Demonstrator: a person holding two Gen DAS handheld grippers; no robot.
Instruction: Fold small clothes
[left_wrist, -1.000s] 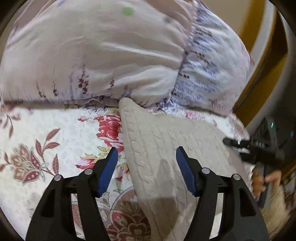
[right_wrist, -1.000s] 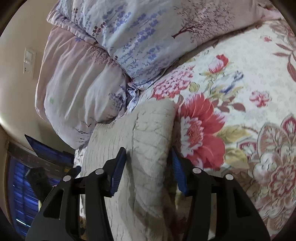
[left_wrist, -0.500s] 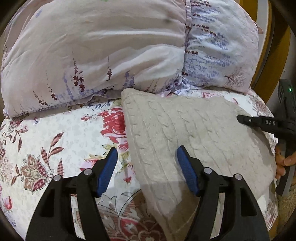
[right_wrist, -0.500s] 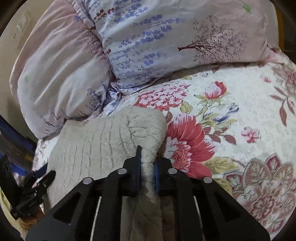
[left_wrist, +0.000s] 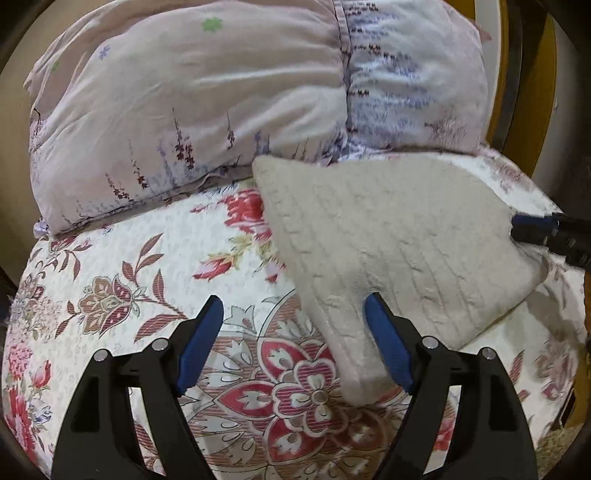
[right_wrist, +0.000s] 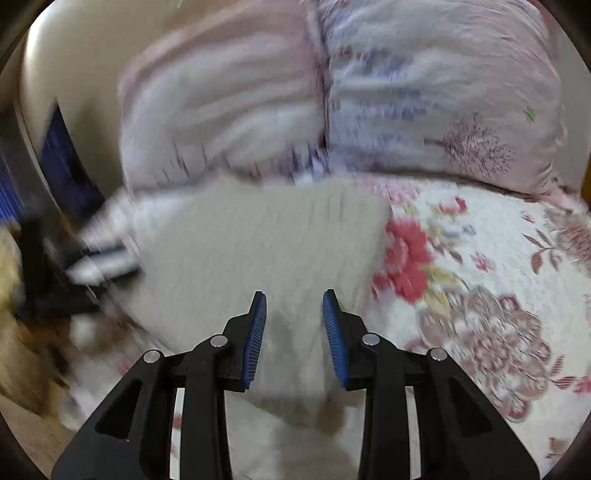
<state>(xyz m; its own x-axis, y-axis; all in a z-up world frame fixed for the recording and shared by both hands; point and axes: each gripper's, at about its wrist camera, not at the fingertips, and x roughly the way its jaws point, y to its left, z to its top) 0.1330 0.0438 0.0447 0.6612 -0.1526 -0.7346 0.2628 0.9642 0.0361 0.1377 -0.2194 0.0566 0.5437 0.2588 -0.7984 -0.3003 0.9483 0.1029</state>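
A cream cable-knit sweater (left_wrist: 399, 243) lies on the bed, its ribbed, rope-like stitches running lengthwise and its outline folded into a rough wedge. Its far corner touches the foot of the pillows (left_wrist: 229, 110), two plump cushions in thin, creased cotton, pale pink and lilac, printed with slim sprigs and small trees. Under the sweater spreads a quilted bedspread (left_wrist: 110, 280), white with red blooms and brown leaves, its surface puckered by stitching.

The left gripper (left_wrist: 295, 343) hangs above the sweater's near end, its black plastic arms spread wide and its blue ridged pads holding nothing; the near tip of the knit reaches between them, closer to the right-hand pad. At the sweater's right edge in this view, the dark tip of the right gripper (left_wrist: 546, 232) appears to touch the fabric, though blur hides the contact.

From the right wrist view, heavily smeared, the right gripper (right_wrist: 293, 332) has its jaws partly apart over the sweater (right_wrist: 258, 251), with the soft knit beneath the gap and no fabric pinched. Beside the sweater's left edge there, a blurred dark shape is probably the left gripper (right_wrist: 99, 262).
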